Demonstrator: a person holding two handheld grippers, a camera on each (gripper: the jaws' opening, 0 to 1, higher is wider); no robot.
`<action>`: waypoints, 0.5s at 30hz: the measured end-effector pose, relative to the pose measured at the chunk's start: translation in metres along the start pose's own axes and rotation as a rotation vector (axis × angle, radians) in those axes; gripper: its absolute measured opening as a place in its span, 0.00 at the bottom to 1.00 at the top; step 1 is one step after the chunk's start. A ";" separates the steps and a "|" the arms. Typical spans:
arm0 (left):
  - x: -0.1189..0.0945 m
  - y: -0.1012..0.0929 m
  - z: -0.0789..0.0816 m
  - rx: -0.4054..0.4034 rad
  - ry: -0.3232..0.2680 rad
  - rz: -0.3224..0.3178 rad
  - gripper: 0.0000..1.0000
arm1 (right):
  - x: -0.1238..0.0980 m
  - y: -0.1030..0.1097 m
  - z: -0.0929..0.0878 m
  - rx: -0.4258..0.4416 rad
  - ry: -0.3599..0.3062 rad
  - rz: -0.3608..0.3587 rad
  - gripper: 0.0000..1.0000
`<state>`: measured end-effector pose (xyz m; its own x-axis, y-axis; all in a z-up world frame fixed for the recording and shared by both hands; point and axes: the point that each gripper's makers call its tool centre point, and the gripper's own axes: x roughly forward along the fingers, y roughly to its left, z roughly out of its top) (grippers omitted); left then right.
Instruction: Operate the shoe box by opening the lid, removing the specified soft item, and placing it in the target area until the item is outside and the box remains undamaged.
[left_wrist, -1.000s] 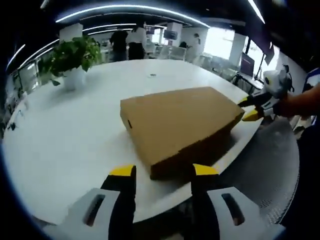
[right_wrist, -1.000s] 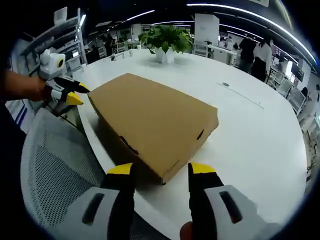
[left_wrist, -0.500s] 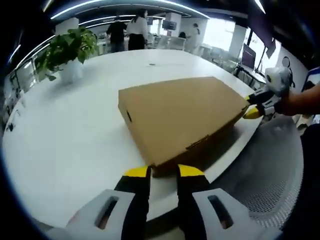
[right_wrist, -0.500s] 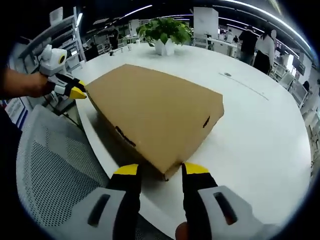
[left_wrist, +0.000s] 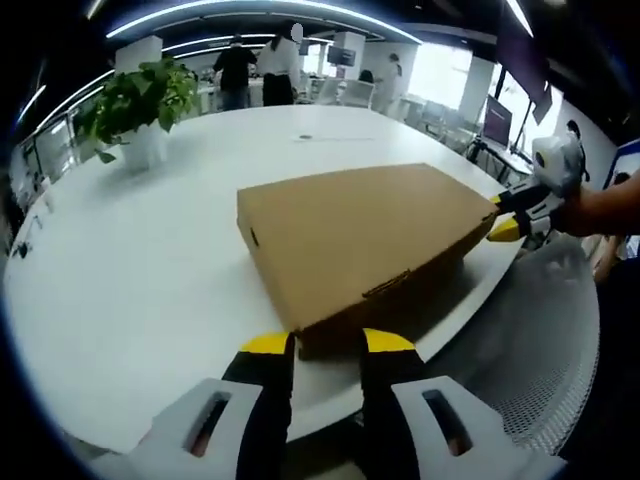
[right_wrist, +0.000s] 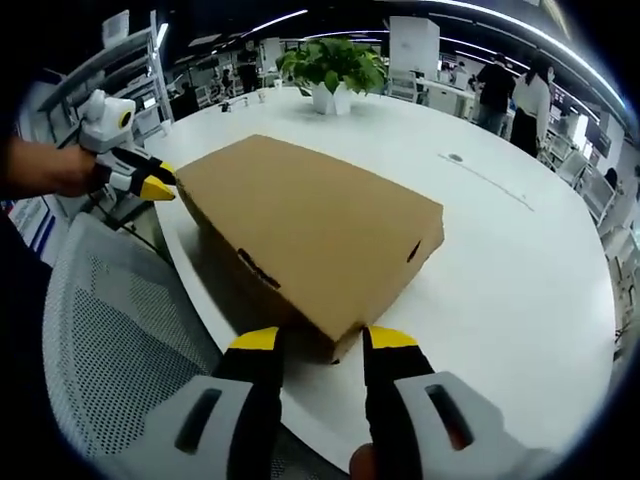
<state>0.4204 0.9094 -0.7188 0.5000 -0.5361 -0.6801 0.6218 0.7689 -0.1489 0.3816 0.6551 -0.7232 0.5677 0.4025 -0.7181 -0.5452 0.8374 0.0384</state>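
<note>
Left gripper sits low at the near corner of the box, yellow tips parted a little on either side of that corner, nothing pinched that can be seen; whether the tips touch the cardboard, cannot tell. In the right gripper view, the right gripper does the same at the box's other front corner, jaws slightly apart, straddling the corner edge. The box lies flat on the white round bench, lid down and closed, close to the bench's near edge, with a small slot cut in its side wall. A grey mesh chair stands just below the bench edge beside the right gripper. Beyond the box, a potted plant in a white pot stands on the bench, well apart from it. Farther off, people stand among office desks.
</note>
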 end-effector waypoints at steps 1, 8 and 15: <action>-0.001 -0.001 0.001 -0.004 -0.006 0.003 0.25 | -0.001 0.000 0.001 -0.001 -0.002 -0.002 0.29; -0.010 -0.006 0.016 -0.012 -0.042 0.020 0.30 | -0.015 -0.003 0.017 0.007 -0.053 -0.023 0.29; -0.017 -0.009 0.024 -0.023 -0.055 0.021 0.32 | -0.021 -0.002 0.024 -0.012 -0.076 -0.027 0.29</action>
<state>0.4208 0.9036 -0.6888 0.5461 -0.5374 -0.6427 0.5969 0.7879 -0.1516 0.3853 0.6536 -0.6917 0.6273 0.4069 -0.6641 -0.5361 0.8441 0.0107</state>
